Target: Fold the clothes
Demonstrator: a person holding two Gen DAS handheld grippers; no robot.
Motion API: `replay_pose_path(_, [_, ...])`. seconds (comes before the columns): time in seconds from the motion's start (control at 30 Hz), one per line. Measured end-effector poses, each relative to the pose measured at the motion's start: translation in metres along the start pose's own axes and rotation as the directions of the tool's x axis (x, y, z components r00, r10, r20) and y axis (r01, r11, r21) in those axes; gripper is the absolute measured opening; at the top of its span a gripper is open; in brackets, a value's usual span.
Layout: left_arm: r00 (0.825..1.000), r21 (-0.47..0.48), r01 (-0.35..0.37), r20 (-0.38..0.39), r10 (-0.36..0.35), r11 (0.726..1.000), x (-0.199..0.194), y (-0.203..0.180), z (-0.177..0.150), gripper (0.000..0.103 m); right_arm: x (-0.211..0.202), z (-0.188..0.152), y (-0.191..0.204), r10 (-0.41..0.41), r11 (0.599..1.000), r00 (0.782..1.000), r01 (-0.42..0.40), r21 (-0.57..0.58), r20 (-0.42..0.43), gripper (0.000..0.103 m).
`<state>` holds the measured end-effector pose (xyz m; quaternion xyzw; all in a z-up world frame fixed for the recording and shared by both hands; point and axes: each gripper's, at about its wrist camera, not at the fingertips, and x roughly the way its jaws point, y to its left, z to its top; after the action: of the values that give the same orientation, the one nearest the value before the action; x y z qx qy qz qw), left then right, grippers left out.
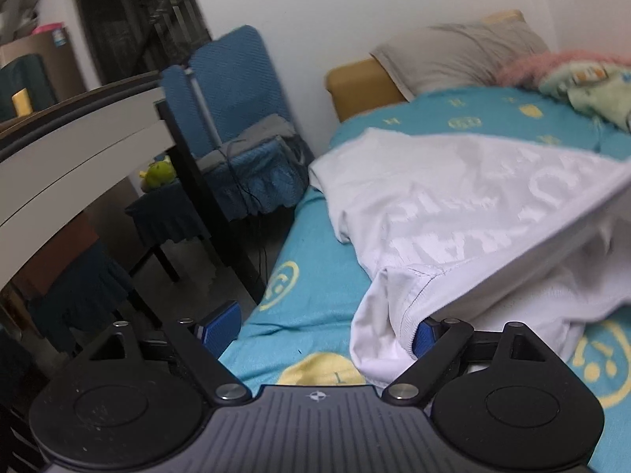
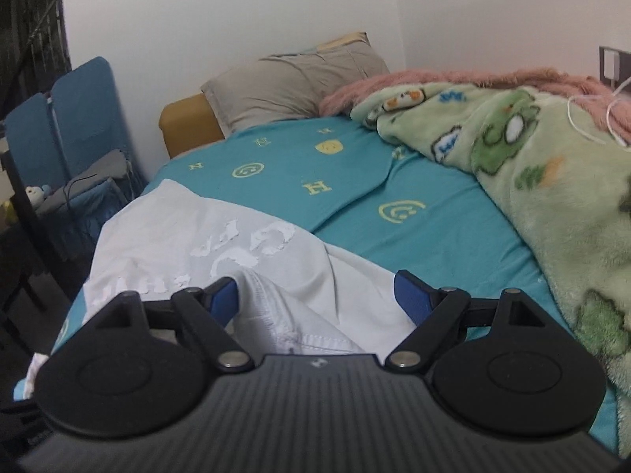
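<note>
Left wrist view: my left gripper (image 1: 321, 325) has its jaws spread, with a seamed edge of the shirt (image 1: 453, 205) draped against the right finger, not pinched. My right gripper (image 2: 315, 293) is spread too, a hem bunched between its fingers. The shirt lies rumpled on the bed (image 2: 355, 181). I judge it light, limp and slippery; seams give the firmest hold.

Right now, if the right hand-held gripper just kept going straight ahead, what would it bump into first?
The white shirt. A fold of it already lies between the open fingers of the right hand-held gripper, so going on would push into that cloth first, then the teal sheet beyond. Depth is hard to judge here.
</note>
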<state>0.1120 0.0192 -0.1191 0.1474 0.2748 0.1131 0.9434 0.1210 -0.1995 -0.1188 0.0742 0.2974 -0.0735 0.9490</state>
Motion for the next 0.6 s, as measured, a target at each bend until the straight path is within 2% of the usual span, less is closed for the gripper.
replay_pose_path(0.13, [0.997, -0.133, -0.009, 0.071, 0.019, 0.991, -0.014, 0.022, 0.009, 0.087, -0.003, -0.002, 0.002, -0.042, 0.998, 0.999, 0.042, -0.038, 0.009, 0.084])
replay_pose_path(0.27, [0.988, -0.227, 0.012, 0.15, 0.023, 0.974, -0.031, 0.039, 0.013, 0.088, 0.011, -0.015, 0.011, -0.028, 0.993, 0.994, 0.016, -0.113, -0.102, 0.084])
replay_pose_path(0.4, [0.98, -0.269, 0.035, 0.2, 0.02, 0.963, -0.044, 0.046, 0.013, 0.089, 0.018, -0.025, 0.011, -0.032, 0.995, 0.984, 0.015, -0.095, -0.176, 0.084])
replay_pose_path(0.47, [0.979, -0.268, 0.009, 0.196, 0.046, 0.963, -0.047, 0.046, 0.013, 0.089, 0.02, -0.027, 0.005, -0.054, 0.997, 0.978, 0.042, -0.062, -0.202, 0.084])
replay_pose_path(0.53, [0.983, -0.267, -0.028, 0.167, 0.075, 0.963, -0.045, 0.046, 0.013, 0.09, 0.019, -0.029, -0.004, -0.126, 0.992, 0.969, 0.121, -0.033, -0.215, 0.084])
replay_pose_path(0.6, [0.99, -0.272, -0.02, 0.13, 0.058, 0.962, -0.04, 0.048, 0.012, 0.092, 0.013, -0.027, -0.021, -0.173, 0.982, 0.967, 0.185, 0.045, -0.189, 0.084])
